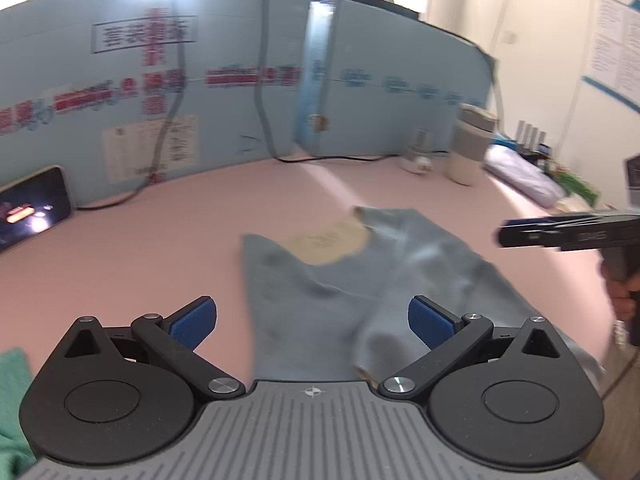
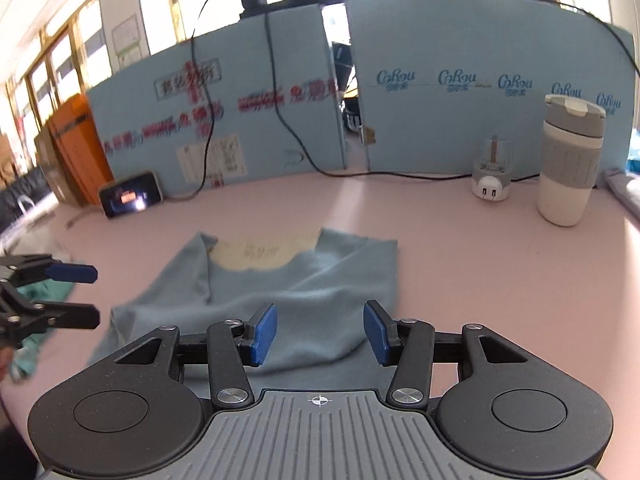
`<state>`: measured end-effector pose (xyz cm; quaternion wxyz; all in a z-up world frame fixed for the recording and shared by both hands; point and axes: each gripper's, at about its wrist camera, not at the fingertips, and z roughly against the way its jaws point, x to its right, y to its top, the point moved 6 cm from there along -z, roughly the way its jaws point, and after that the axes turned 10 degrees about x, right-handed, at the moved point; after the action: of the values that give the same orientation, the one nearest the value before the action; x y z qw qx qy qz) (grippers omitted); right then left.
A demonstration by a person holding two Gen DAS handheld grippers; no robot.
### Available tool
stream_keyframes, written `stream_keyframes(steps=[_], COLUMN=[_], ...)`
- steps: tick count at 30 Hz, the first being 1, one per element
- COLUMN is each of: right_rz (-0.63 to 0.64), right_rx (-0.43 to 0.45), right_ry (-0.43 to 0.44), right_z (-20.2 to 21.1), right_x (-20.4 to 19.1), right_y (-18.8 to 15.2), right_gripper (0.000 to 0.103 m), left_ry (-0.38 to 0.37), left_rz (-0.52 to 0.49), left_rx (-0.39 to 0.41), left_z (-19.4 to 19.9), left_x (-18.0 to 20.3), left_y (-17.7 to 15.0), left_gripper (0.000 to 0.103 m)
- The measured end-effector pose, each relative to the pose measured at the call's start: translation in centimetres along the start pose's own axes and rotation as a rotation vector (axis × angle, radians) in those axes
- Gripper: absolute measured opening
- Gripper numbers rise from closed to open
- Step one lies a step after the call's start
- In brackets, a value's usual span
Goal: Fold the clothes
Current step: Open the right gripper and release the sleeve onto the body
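Jaws spread on your left gripper point(image 1: 312, 322) and right gripper point(image 2: 320, 334), you are hovering over the blue sweater point(image 2: 280, 280) mid-table point(image 2: 480, 280), seeking fresh holds.

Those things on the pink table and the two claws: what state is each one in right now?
Blue garment: lying on the table, partly folded, collar label showing.
Left gripper: open, holding nothing.
Right gripper: open, nothing pinched.
Phone: propped against the blue board, screen lit.
Travel mug: upright, lid on.
Green cloth: bunched at the table's edge.
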<state>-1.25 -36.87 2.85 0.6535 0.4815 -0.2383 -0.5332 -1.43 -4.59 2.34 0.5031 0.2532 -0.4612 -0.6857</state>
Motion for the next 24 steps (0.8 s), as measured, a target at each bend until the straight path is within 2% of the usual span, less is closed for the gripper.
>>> stream_keyframes(steps=[2,6,12,18,21,24], right_rz=[-0.081,-0.107,-0.069,-0.090,-0.108,-0.106], right_rx=[-0.003,0.014,-0.017,0.022,0.015,-0.003], right_ry=[0.005,0.032,0.002,-0.014,-0.023,-0.026], right_z=[-0.2,1.2,6.0,12.0,13.7,14.6], right_x=[1.5,2.4,2.8,2.4,2.2,1.8], right_y=[0.9,0.4,-4.0,-6.9,-8.4,-10.0], right_gripper=[0.048,0.048,0.048,0.048,0.048,0.048], left_ry=[-0.001,-0.096,-0.161,-0.200,-0.202,-0.213], left_rz=[0.015,0.007,-0.010,-0.042,-0.096,-0.104], left_rx=[-0.004,-0.018,-0.044,-0.060,-0.078,-0.077], left_z=[0.0,1.4,6.6,11.7,13.6,15.0], left_x=[-0.4,0.7,2.6,5.4,7.1,8.3], left_y=[0.0,-2.0,-6.0,-9.2,-11.3,-12.8], left_gripper=[0.103,0.103,0.103,0.103,0.100,0.099])
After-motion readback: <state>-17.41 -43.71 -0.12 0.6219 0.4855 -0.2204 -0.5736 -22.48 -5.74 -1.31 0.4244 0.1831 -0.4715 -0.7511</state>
